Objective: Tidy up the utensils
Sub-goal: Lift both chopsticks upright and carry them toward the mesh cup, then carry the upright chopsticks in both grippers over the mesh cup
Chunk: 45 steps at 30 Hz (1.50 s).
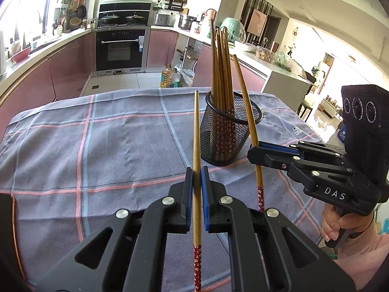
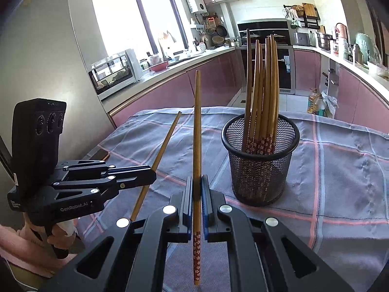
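A black mesh cup (image 1: 228, 133) stands on the checked cloth and holds several wooden chopsticks (image 1: 222, 73) upright; it also shows in the right wrist view (image 2: 260, 160). My left gripper (image 1: 197, 172) is shut on one chopstick (image 1: 196, 146), held upright, near side of the cup. My right gripper (image 2: 197, 182) is shut on another chopstick (image 2: 197, 131), also upright. In the left wrist view the right gripper (image 1: 255, 153) is just right of the cup, with its chopstick (image 1: 245, 102) leaning beside the rim. In the right wrist view the left gripper (image 2: 150, 175) is at the left.
The table is covered by a grey cloth with pink lines (image 1: 109, 146). A phone (image 2: 99, 155) lies near its left edge. Kitchen counters, an oven (image 1: 120, 48) and oil bottles (image 1: 170, 77) on the floor lie beyond the table.
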Available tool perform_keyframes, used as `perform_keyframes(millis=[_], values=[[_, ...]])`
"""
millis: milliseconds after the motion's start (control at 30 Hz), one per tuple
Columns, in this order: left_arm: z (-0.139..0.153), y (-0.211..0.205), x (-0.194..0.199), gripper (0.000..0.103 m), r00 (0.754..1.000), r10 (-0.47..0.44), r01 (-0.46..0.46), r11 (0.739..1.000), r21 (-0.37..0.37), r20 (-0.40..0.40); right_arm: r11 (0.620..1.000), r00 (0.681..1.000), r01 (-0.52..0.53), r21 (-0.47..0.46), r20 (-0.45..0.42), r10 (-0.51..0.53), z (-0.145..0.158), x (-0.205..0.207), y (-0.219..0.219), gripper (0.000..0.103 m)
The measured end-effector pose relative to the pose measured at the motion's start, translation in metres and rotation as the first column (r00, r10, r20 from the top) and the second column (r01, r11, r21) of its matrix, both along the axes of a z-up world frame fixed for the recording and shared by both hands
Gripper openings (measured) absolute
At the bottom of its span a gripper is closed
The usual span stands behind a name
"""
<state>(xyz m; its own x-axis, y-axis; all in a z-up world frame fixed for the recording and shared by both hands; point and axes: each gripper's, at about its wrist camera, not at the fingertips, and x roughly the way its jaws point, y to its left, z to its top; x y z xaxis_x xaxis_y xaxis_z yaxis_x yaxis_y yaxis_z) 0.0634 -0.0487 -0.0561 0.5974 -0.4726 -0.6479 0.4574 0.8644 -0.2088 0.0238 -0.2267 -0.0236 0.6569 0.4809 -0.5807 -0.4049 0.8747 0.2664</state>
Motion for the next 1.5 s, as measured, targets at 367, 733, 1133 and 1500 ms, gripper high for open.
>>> perform_keyframes(millis=[367, 733, 1133, 1500], values=[[0.006, 0.001, -0.002, 0.008, 1.0, -0.005, 0.005, 1.0, -0.011, 0.013, 1.0, 1.0, 0.013, 0.012, 0.011, -0.013, 0.003, -0.001, -0.007, 0.006], [0.009, 0.0, -0.005, 0.008, 1.0, -0.009, 0.009, 1.0, -0.014, 0.022, 1.0, 1.0, -0.004, 0.003, -0.016, 0.004, -0.003, 0.001, -0.003, 0.006], [0.012, -0.003, -0.009, 0.008, 1.0, -0.019, 0.019, 1.0, -0.012, 0.024, 0.999, 0.999, -0.034, -0.007, -0.031, 0.033, -0.009, 0.0, 0.01, 0.006], [0.018, -0.002, -0.01, 0.008, 0.999, -0.022, 0.023, 1.0, -0.02, 0.044, 1.0, 1.0, 0.01, 0.01, 0.022, -0.01, 0.007, -0.003, -0.005, 0.006]])
